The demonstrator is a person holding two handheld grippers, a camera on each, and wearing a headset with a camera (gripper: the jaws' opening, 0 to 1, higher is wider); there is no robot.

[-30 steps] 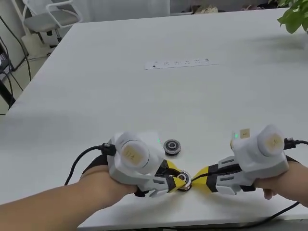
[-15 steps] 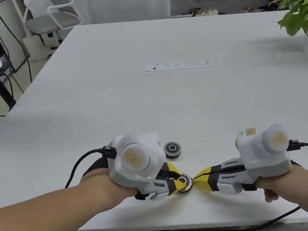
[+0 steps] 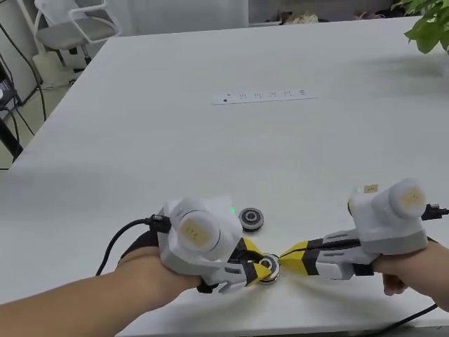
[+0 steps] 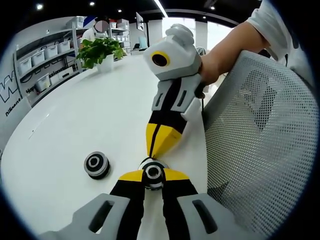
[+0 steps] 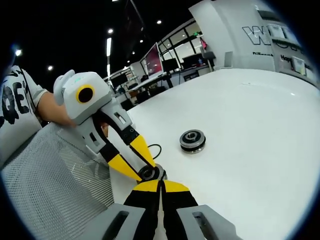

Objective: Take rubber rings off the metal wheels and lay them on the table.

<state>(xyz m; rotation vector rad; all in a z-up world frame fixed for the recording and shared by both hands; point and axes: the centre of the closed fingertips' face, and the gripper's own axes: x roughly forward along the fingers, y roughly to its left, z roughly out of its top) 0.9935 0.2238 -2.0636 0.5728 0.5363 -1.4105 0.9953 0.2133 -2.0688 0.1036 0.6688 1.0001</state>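
Where the white table [image 3: 210,147] comes to its near edge, a metal wheel [image 3: 267,267] sits clamped between the yellow-tipped jaws of the left gripper [image 3: 256,266]. The right gripper [image 3: 285,256] meets it from the other side, jaws pressed together and their point against its rim; whether they nip the rubber ring I cannot tell. A second wheel [image 3: 251,218], dark ring on, rests flat just beyond, and a power strip [image 3: 263,94] lies well back.
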